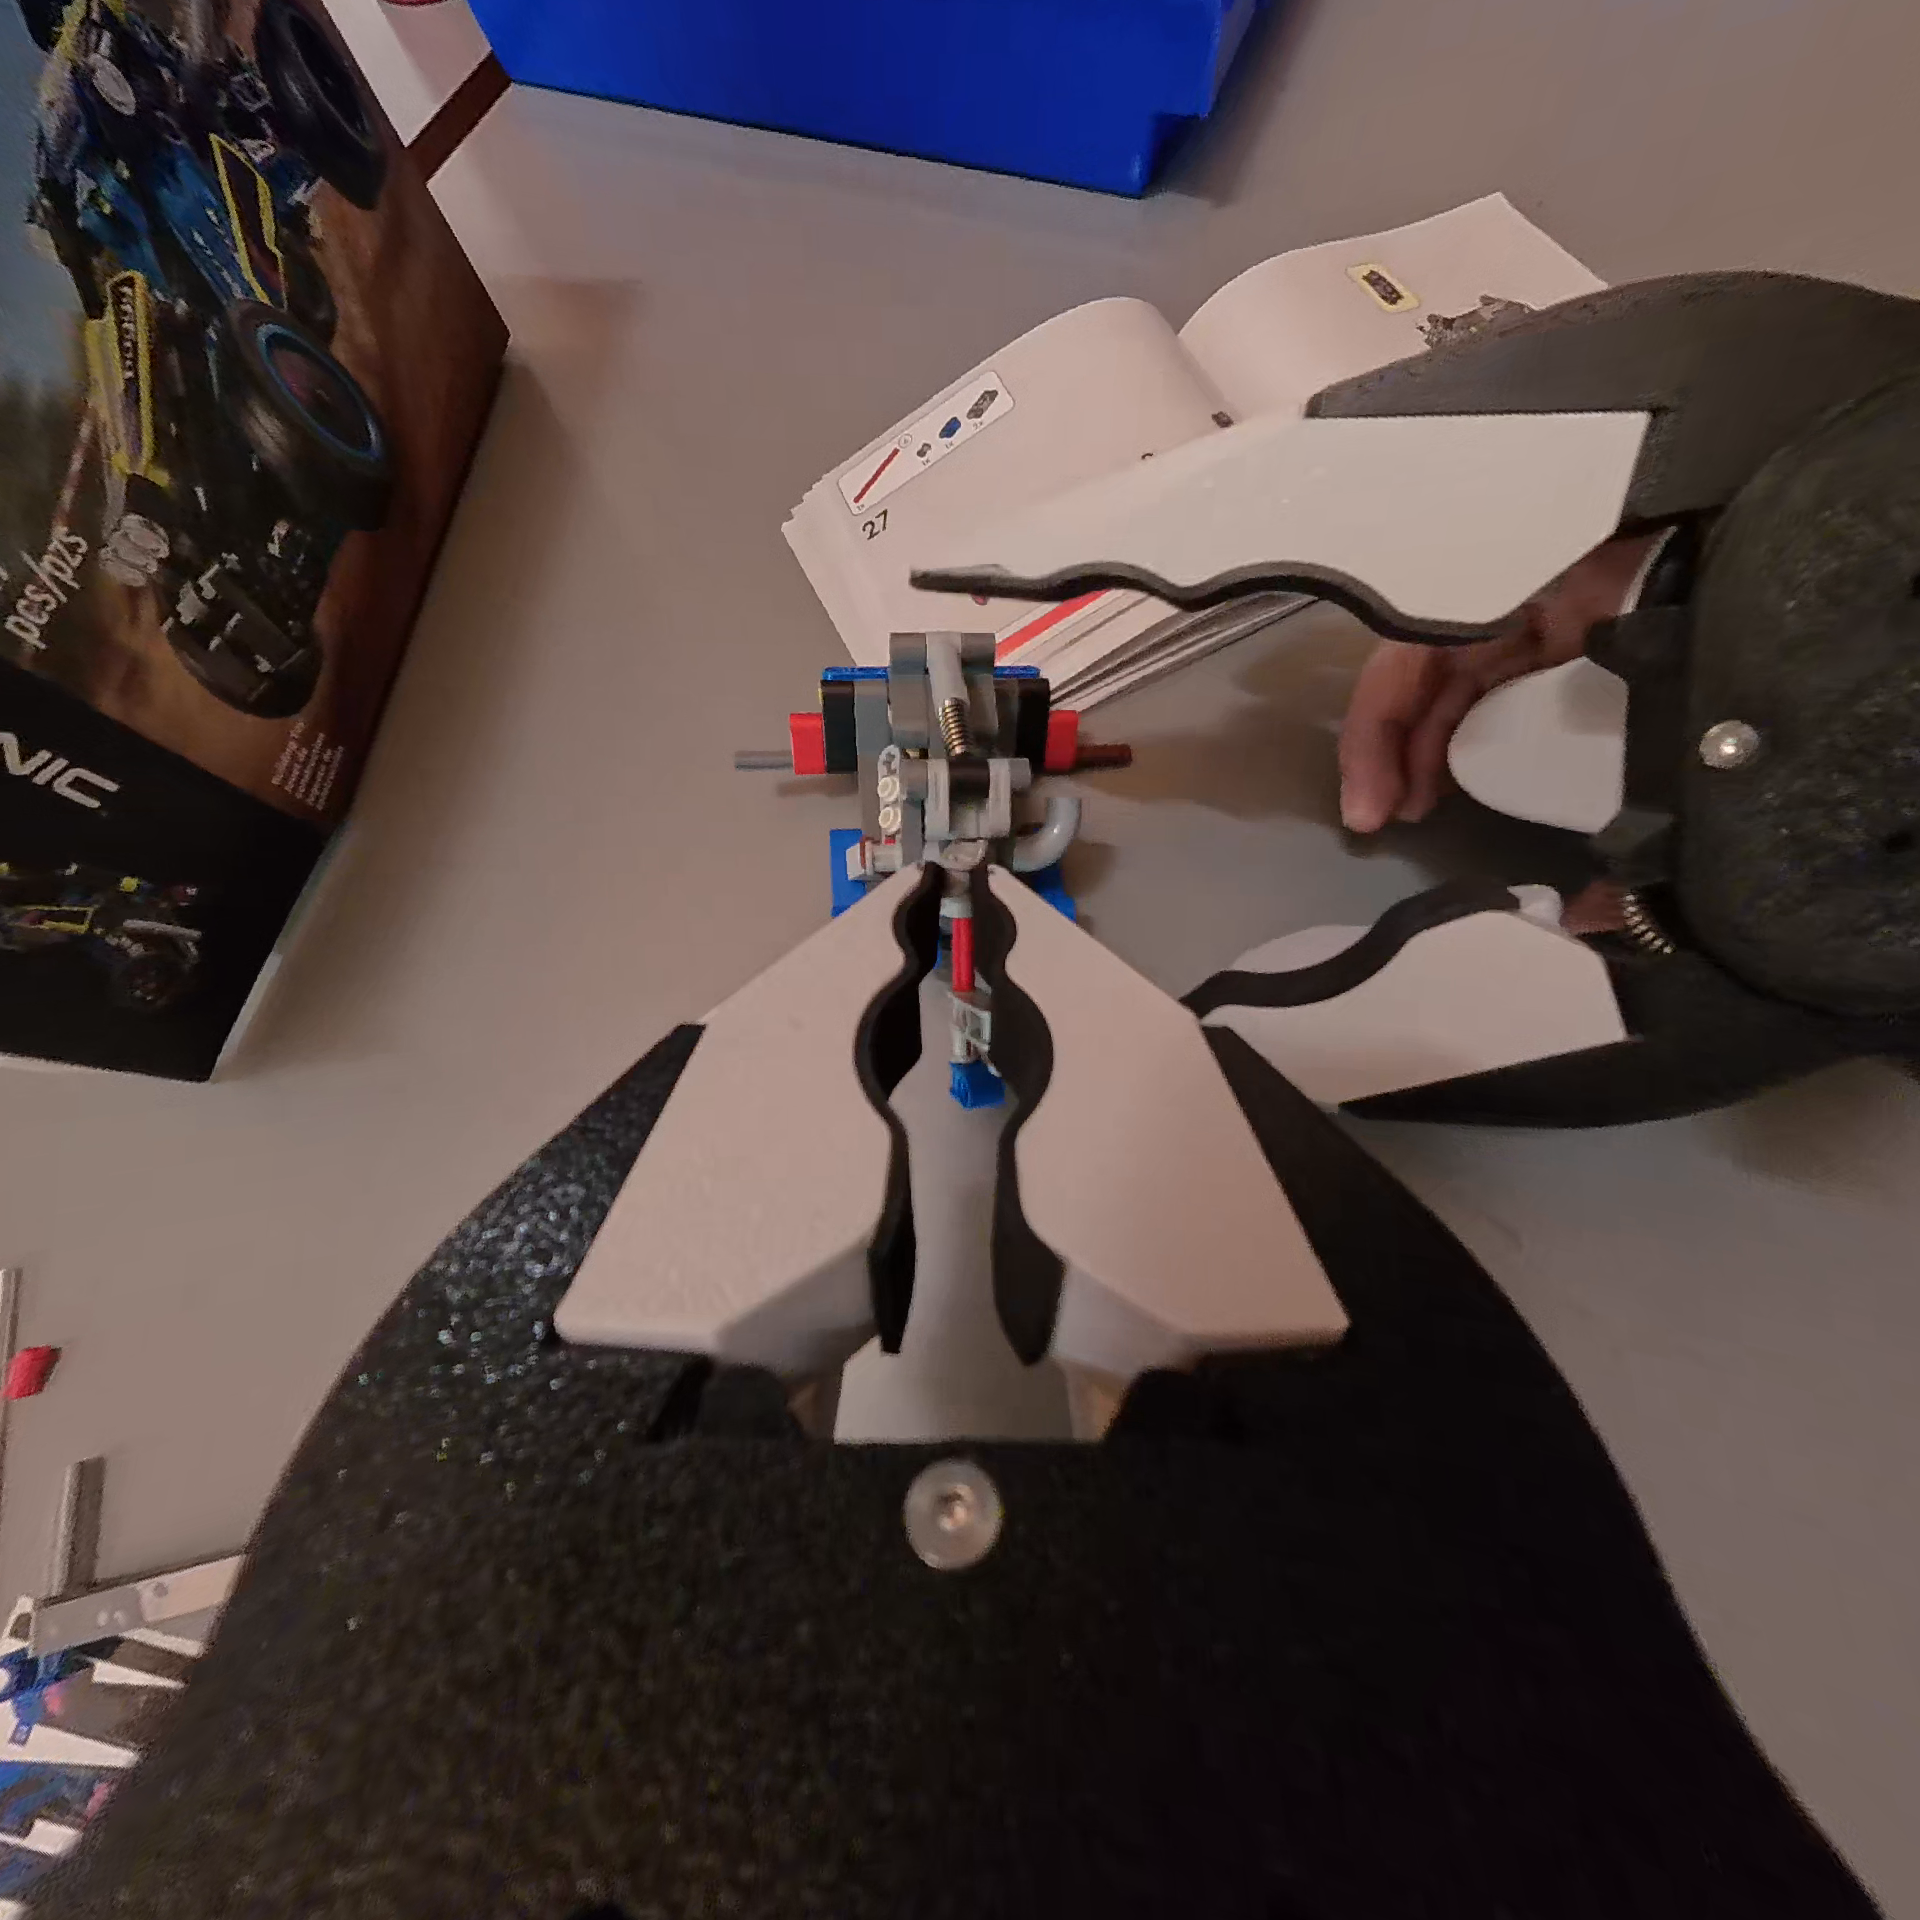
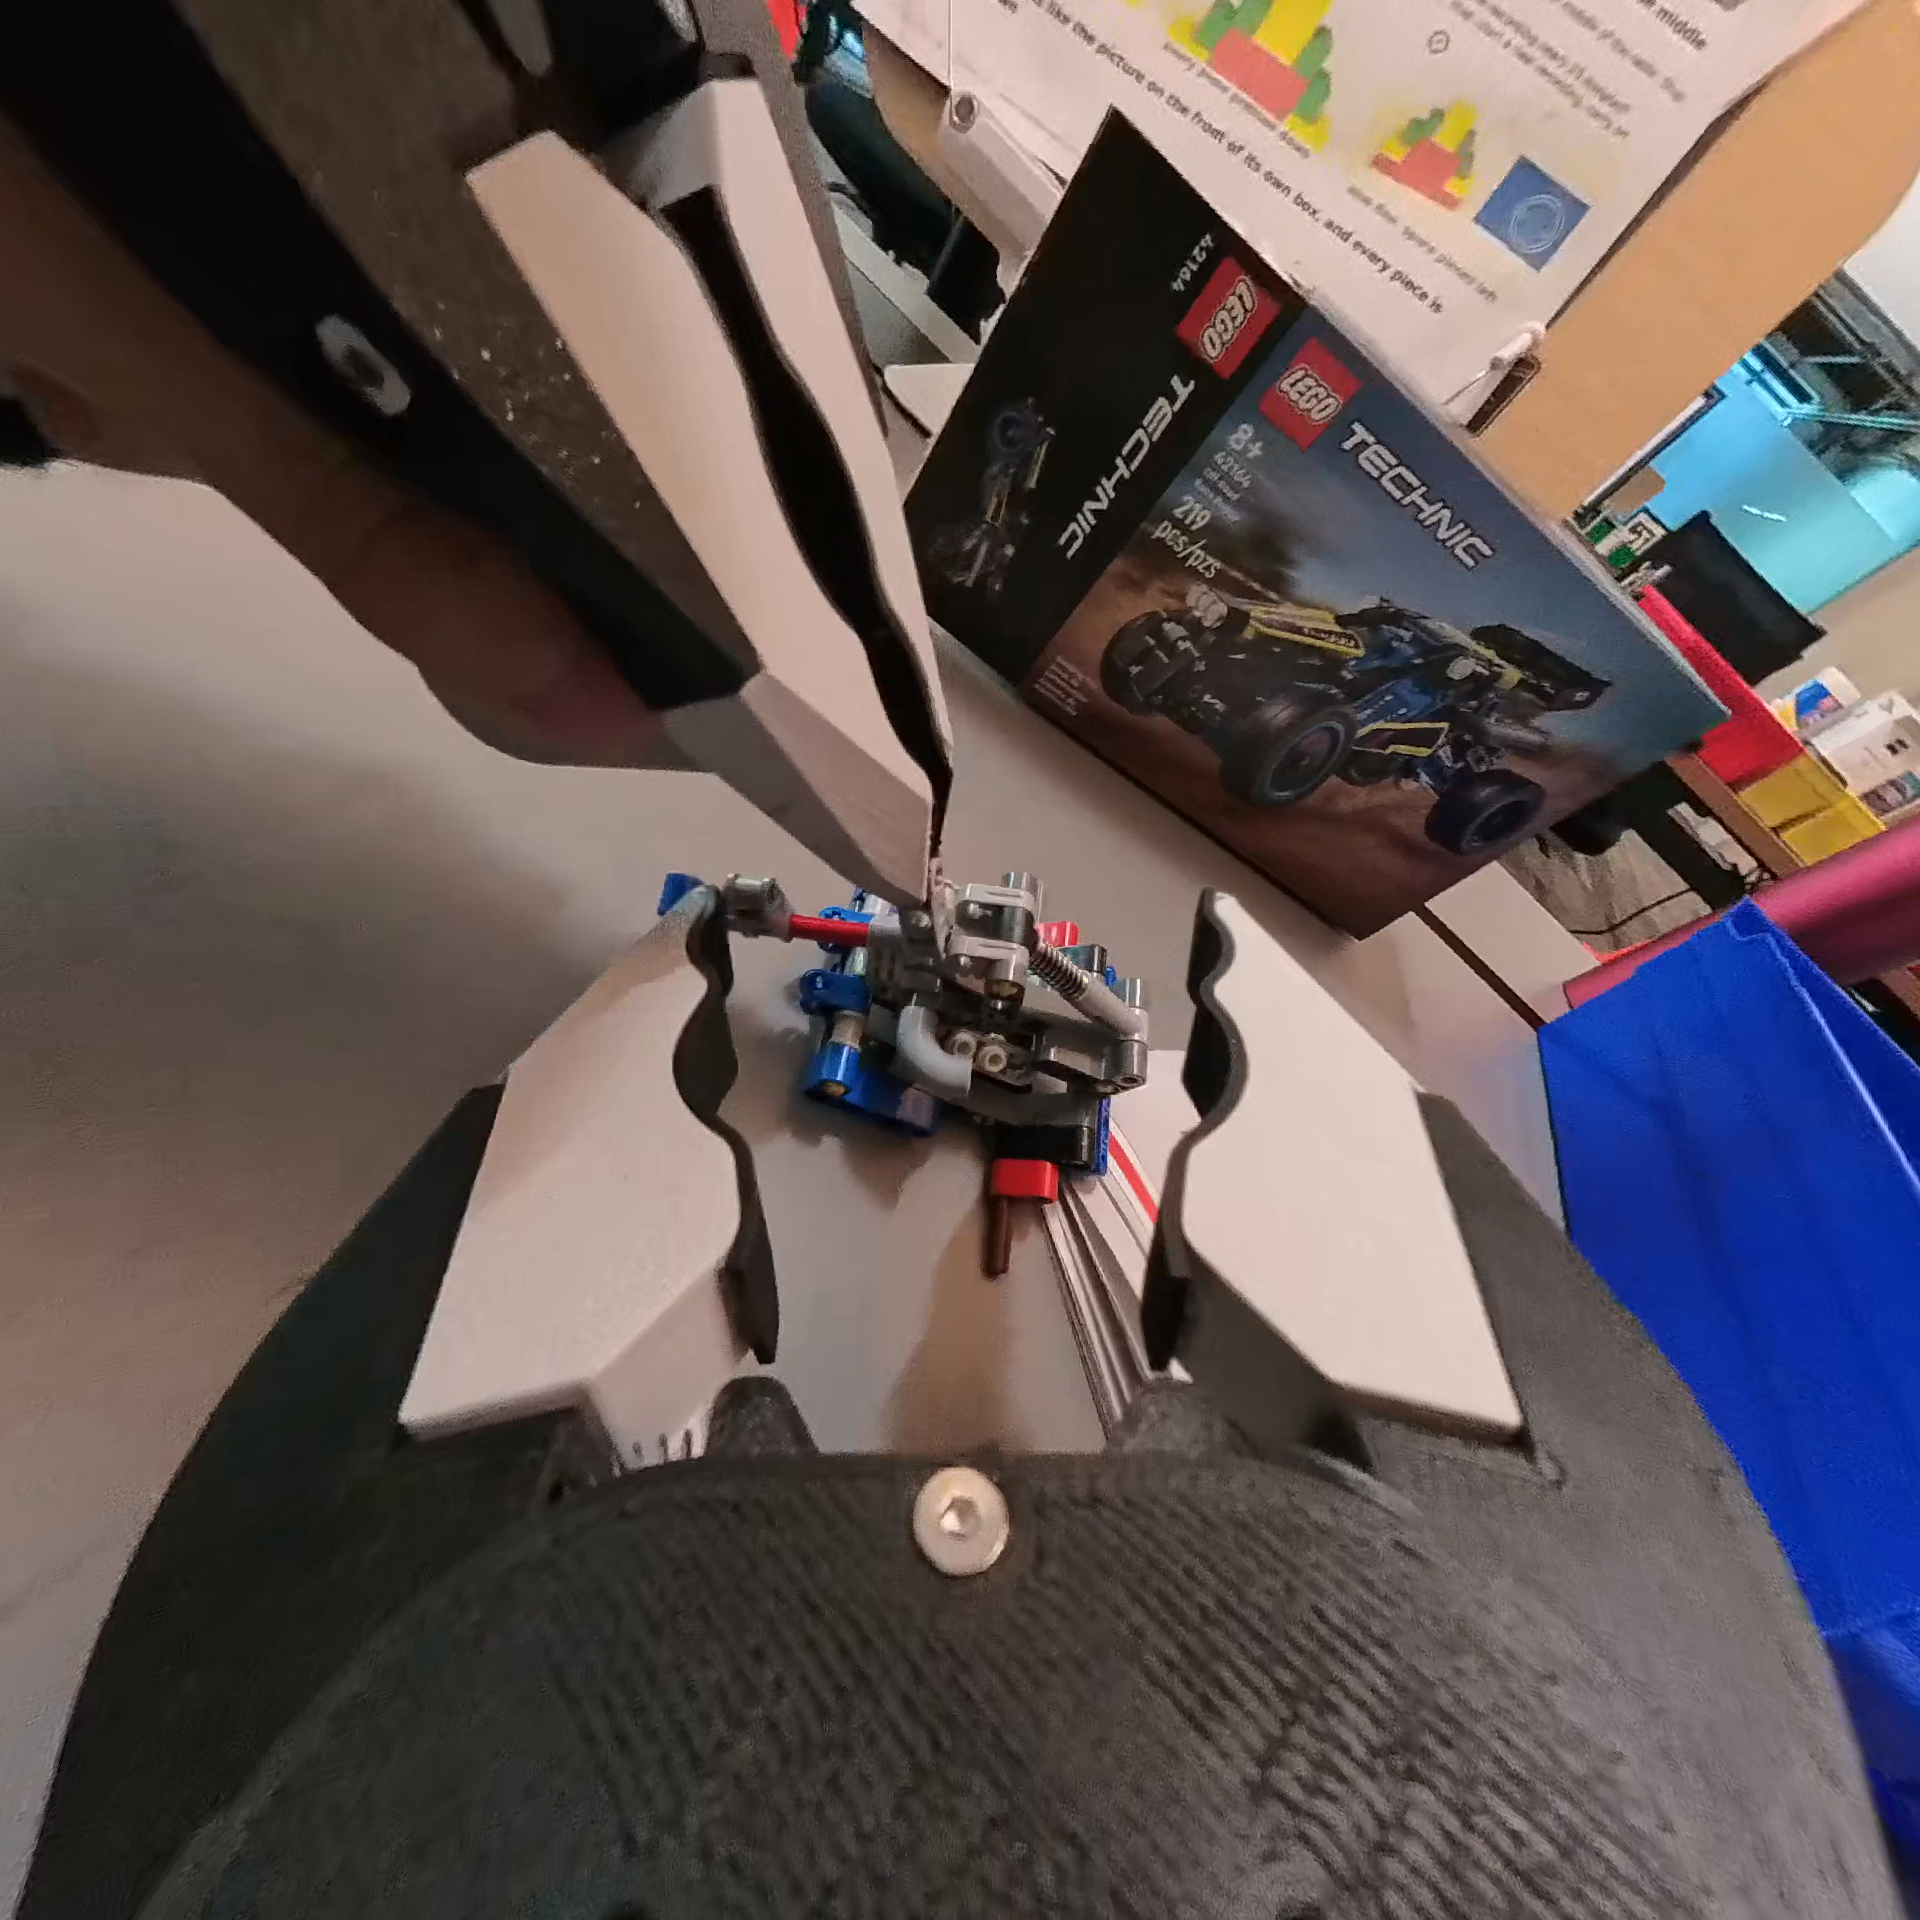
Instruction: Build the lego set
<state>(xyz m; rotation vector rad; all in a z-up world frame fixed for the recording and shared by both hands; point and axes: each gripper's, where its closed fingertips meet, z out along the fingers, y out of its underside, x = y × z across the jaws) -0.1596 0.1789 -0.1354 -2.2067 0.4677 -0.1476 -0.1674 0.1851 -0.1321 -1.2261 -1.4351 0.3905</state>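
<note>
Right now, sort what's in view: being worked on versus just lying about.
Being worked on: brick model; left hand-held gripper, shut on the model's top; right hand-held gripper, open around it.

Lying about: booklet; box; blue bin; loose parts.

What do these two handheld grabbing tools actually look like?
Both match: the left gripper and right gripper have rough, speckled black bodies with a silver screw, and two pale grey wedge-shaped fingers lined with wavy black pads. No cables or sleeves show.
</note>
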